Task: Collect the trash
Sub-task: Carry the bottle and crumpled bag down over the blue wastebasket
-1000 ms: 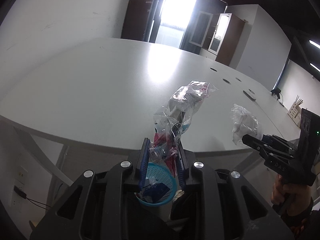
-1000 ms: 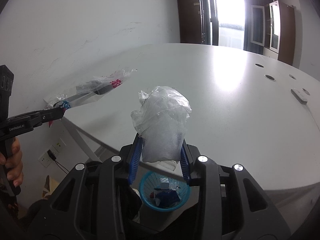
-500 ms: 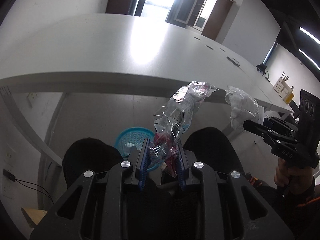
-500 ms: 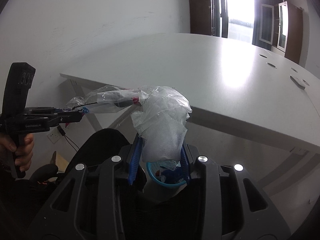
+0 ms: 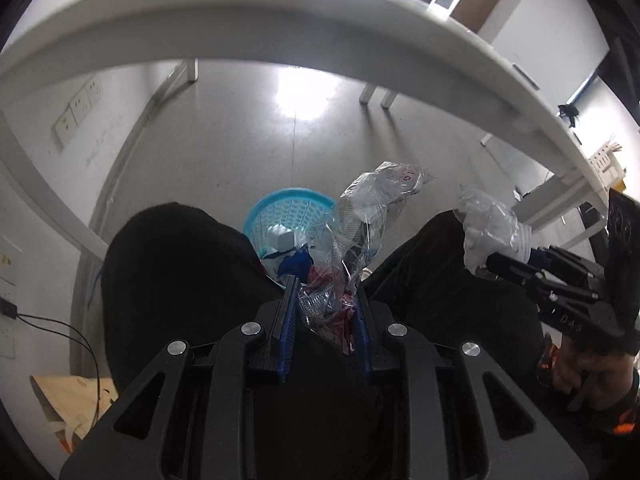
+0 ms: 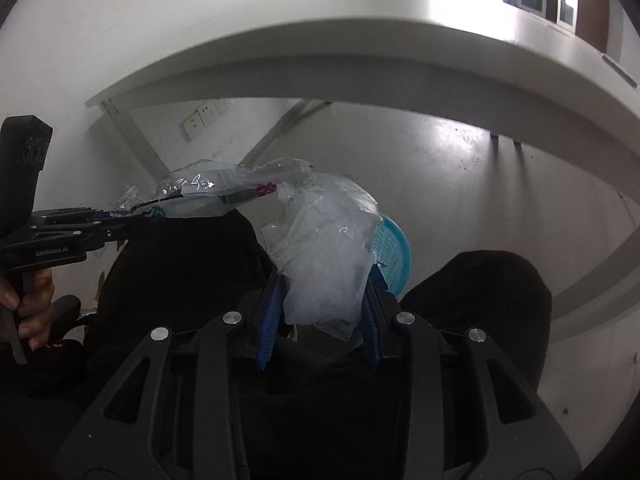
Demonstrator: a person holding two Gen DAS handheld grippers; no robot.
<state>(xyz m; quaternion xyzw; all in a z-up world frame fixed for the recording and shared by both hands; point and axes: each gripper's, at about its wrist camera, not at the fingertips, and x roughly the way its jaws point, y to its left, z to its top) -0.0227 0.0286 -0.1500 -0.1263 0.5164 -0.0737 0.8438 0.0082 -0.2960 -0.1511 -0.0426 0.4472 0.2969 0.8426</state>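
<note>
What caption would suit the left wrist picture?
Left gripper clamps a crumpled clear plastic wrapper above a round blue mesh bin on the floor.

Both cameras sit low, below the table edge [image 5: 280,28], each looking steeply down along its own fingers toward the floor. Both views share the blue basket [image 5: 288,216] [image 6: 394,256], close below, between the knees.

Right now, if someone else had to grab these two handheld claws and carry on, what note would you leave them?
Left gripper: shut on a clear wrapper with red print.
Right gripper: shut on a crumpled clear plastic bag.
Both are held low, under the white table, above the blue basket on the floor, which already holds some trash.
Done: both pieces picked up and brought to the basket.
Left: release both into it.
</note>
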